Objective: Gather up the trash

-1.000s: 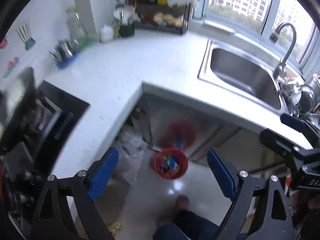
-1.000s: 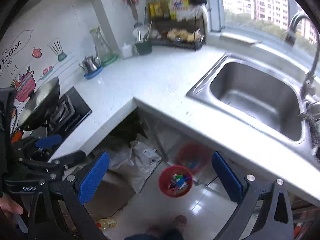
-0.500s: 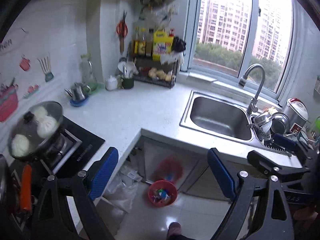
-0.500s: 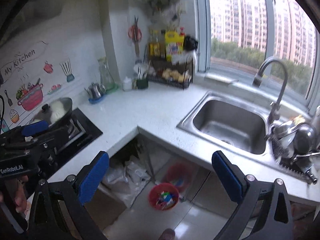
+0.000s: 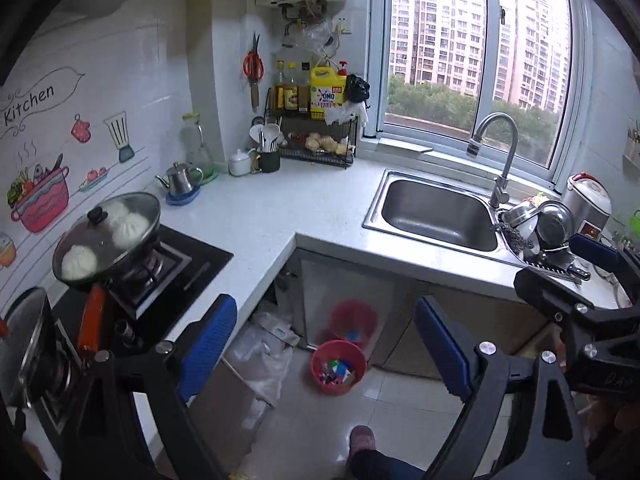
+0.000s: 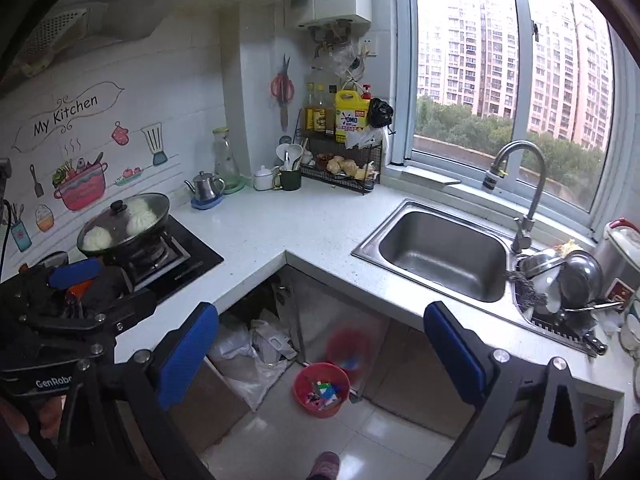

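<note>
A small red bin [image 5: 338, 372] with coloured scraps of trash in it stands on the tiled floor under the counter corner; it also shows in the right wrist view [image 6: 321, 389]. My left gripper [image 5: 326, 350] is open and empty, held high above the floor. My right gripper [image 6: 320, 356] is open and empty too, level with it. Each gripper shows at the edge of the other's view: the right gripper [image 5: 588, 280] and the left gripper [image 6: 76, 288]. No loose trash shows on the white countertop [image 5: 280, 208].
A steel sink [image 5: 438, 214] with a tap [image 6: 520, 192] sits to the right, dishes [image 6: 560, 276] beside it. A lidded pan of buns [image 5: 108, 232] is on the stove at left. A bottle rack [image 5: 316, 124] stands at the back. Plastic bags [image 6: 248, 356] lie under the counter.
Both grippers have risen and tilted up from looking down at the bin and floor; the whole counter, wall and window now show. Both stay open.
</note>
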Tool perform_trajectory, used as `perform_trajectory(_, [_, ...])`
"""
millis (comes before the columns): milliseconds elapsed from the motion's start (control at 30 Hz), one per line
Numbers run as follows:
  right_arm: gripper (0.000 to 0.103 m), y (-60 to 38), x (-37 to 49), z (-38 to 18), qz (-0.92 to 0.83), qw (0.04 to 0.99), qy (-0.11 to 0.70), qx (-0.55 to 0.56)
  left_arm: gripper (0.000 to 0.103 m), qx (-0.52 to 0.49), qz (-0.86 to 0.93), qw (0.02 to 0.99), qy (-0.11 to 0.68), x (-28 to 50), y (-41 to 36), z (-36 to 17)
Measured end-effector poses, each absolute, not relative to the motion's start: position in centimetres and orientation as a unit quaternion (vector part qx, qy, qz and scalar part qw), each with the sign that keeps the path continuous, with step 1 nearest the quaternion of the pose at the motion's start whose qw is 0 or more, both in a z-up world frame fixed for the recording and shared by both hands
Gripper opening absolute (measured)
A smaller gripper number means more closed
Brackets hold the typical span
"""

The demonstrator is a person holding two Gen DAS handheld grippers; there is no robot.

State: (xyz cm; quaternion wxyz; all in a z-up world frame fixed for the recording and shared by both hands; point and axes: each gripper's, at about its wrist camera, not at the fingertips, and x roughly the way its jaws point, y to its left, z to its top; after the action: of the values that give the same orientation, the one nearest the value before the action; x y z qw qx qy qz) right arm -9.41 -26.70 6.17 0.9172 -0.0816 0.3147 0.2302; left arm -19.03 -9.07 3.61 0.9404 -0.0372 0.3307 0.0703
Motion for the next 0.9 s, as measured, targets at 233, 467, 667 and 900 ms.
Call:
perform_trajectory(233, [0.102, -26.8, -9.8, 6.0, 0.222, 0.92, 0.313, -0.078, 0.089, -0.03, 0.065, 0.938, 0.339, -20.4, -10.2, 3.1])
perform_trajectory(467, [0.102, -26.1, -10.6, 6.1, 0.214, 0.922, 0.312, -0.084, 0.089, -0.036, 0.059, 0.937, 0.342, -20.3, -10.1, 3.3])
perform_trajectory(667, [0.102, -26.2, -11.1, 6.1, 0.205, 0.923, 0.314, -0.084, 0.089, -0.038, 0.052, 0.939, 0.337, -20.1, -9.9, 3.5])
perform_trajectory(900, [0.102, -26.7, -11.0, 5.9, 0.199, 0.922, 0.321, -0.085, 0.089, -0.04, 0.045, 0.937, 0.345, -19.7, -10.4, 3.1])
